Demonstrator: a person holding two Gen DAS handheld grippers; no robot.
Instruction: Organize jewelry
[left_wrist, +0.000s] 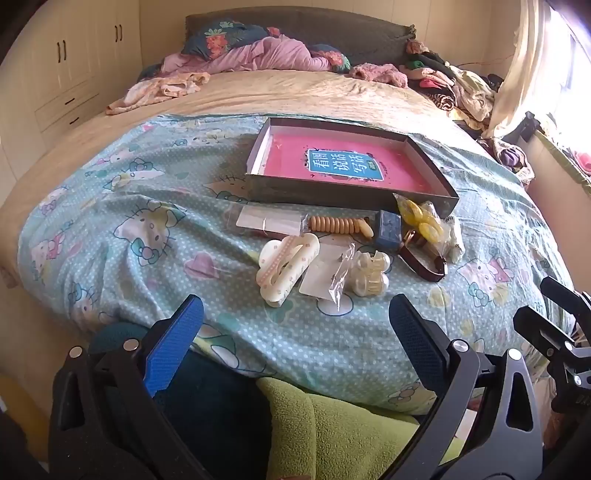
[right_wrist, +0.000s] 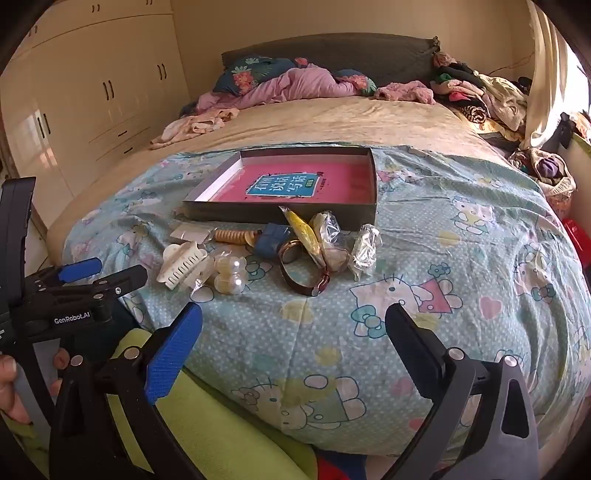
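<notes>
- Left gripper: fingers spread wide and holding nothing, hovering above the near edge of the bed, short of the jewelry cluster; it also appears at the left margin of the right wrist view.
- Right gripper: fingers likewise released and bare, poised over the quilt, apart from every item.
- Tray: a shallow grey box lying on the quilt beyond the jewelry, its floor covered by a pink sheet with a blue label bearing printed characters.
- Large cream hair claw: lies at the left of the cluster, on the quilt, nearest the left gripper.
- Small pearl hair clip: just right of the large claw, touching a clear plastic sleeve with a white card.
- Beaded tan barrette: between the claws and the tray wall, beside a flat clear packet.
- Blue box: small, standing just right of the barrette.
- Brown bangle: lies open on the quilt right of the blue box.
- Yellow bagged item: leans against the tray's front wall, with further crinkled clear bags beside it.
</notes>
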